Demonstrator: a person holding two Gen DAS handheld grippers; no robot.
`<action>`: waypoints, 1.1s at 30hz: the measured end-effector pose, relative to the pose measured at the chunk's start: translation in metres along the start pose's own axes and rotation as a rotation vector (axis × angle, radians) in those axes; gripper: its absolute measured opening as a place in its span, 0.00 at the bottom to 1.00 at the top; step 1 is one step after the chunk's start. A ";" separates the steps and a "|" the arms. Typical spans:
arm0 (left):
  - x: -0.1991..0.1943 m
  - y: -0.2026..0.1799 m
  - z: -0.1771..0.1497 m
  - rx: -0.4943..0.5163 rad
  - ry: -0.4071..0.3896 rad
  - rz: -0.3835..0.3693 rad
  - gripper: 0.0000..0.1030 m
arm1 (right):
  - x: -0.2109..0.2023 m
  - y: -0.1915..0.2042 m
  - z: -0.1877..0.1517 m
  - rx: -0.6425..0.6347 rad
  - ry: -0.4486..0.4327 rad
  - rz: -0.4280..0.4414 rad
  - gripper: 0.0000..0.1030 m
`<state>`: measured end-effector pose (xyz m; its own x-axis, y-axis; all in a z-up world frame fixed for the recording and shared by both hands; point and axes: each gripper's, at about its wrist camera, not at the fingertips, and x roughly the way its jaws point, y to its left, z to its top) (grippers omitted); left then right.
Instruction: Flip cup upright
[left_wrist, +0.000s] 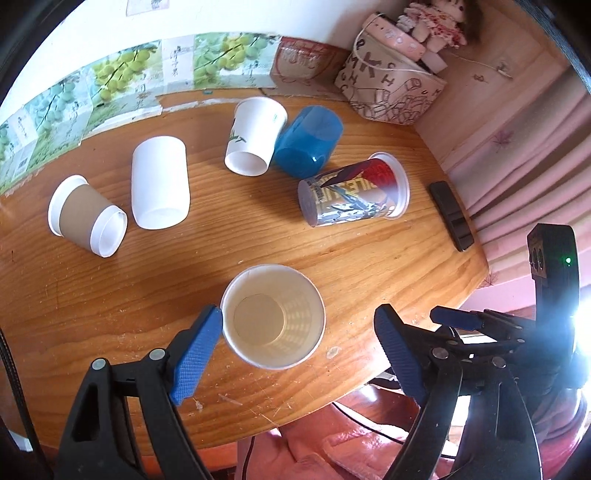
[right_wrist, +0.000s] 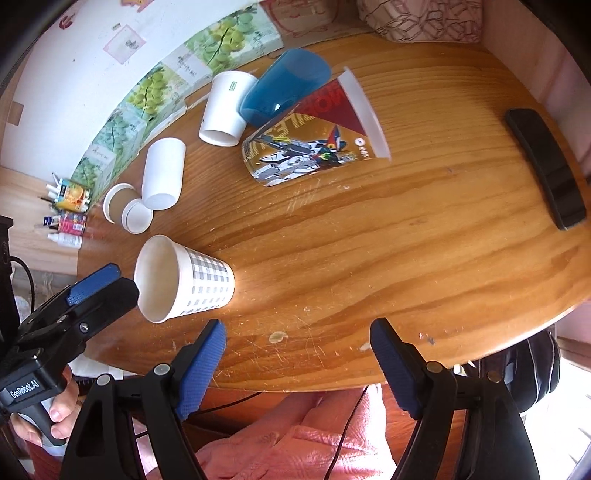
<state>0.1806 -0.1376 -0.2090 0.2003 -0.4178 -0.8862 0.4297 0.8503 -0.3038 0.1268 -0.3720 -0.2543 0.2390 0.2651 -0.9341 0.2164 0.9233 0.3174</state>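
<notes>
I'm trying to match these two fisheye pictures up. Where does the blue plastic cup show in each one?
Left wrist view: the blue cup lies on its side, upper centre.
Right wrist view: blue cup near the top, centre-left.
Shared landmark: the printed robot-picture cup lies right beside it in both.

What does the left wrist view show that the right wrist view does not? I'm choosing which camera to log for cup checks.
Only the left wrist view shows the doll on the patterned box and the inside bottom of the near paper cup. Only the right wrist view shows that cup's grey checked side, the small bottles by the wall, and the left gripper from outside. Both show the blue cup, the printed cup and the wooden table.
</notes>
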 end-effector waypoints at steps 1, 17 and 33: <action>-0.006 0.000 -0.003 0.012 -0.011 -0.003 0.84 | -0.004 0.001 -0.006 0.007 -0.018 -0.001 0.79; -0.125 0.038 -0.096 -0.129 -0.257 0.229 0.84 | -0.087 0.072 -0.104 -0.013 -0.399 0.083 0.82; -0.207 -0.011 -0.124 -0.189 -0.499 0.388 0.87 | -0.178 0.127 -0.132 -0.325 -0.594 0.108 1.00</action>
<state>0.0257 -0.0206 -0.0654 0.7133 -0.1296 -0.6888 0.0916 0.9916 -0.0916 -0.0130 -0.2647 -0.0694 0.7422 0.2484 -0.6225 -0.1105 0.9614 0.2518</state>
